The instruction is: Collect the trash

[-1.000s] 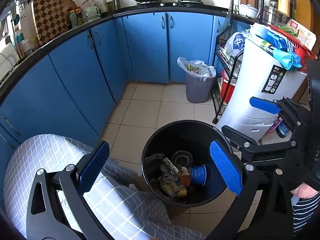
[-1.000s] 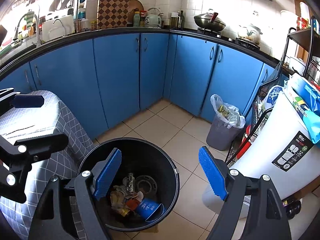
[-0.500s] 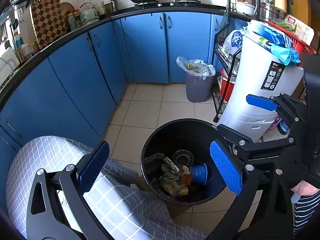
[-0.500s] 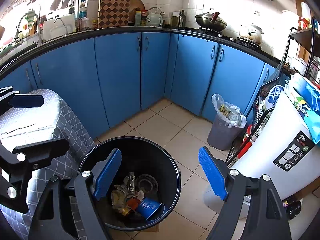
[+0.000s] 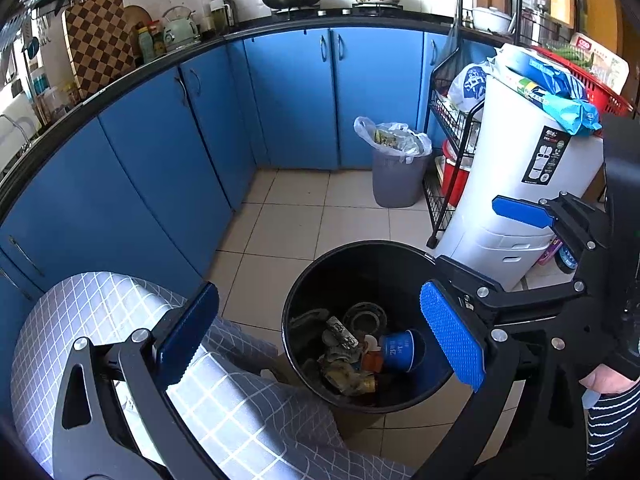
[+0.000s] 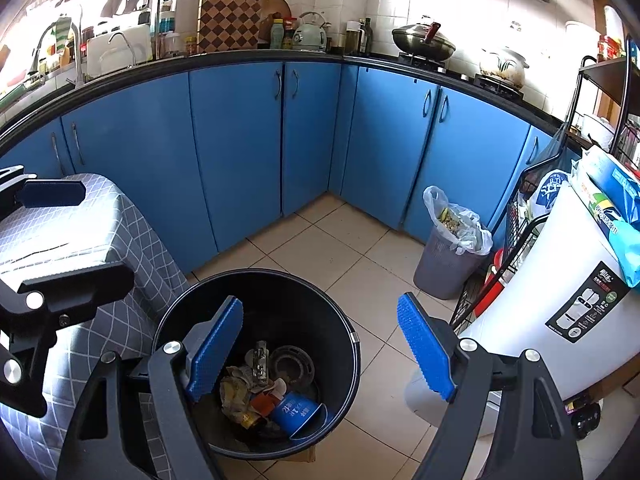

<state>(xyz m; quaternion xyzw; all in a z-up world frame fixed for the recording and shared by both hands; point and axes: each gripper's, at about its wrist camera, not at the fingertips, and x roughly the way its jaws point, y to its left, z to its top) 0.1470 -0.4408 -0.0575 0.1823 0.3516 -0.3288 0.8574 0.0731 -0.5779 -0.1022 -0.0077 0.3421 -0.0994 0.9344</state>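
A black round trash bin (image 5: pixel 308 280) stands on the tiled floor beside the table; it also shows in the right wrist view (image 6: pixel 340 320). Inside lie a blue paper cup (image 5: pixel 398 350), crumpled wrappers (image 5: pixel 344 372) and other scraps; the cup shows in the right wrist view too (image 6: pixel 298 414). My left gripper (image 5: pixel 320 332) is open and empty, held above the table edge and the bin. My right gripper (image 6: pixel 320 352) is open and empty above the bin. It appears at the right of the left wrist view (image 5: pixel 520 216).
A table with a grey checked cloth (image 5: pixel 100 320) is at the left. Blue cabinets (image 6: pixel 240 140) run along the back. A grey bin with a plastic bag (image 6: pixel 448 256), a black wire rack (image 5: pixel 444 152) and a white appliance (image 5: pixel 532 184) stand at the right.
Both grippers have stayed open and empty. The left view has shifted slightly, lifting a little; the bin and its contents have not moved.
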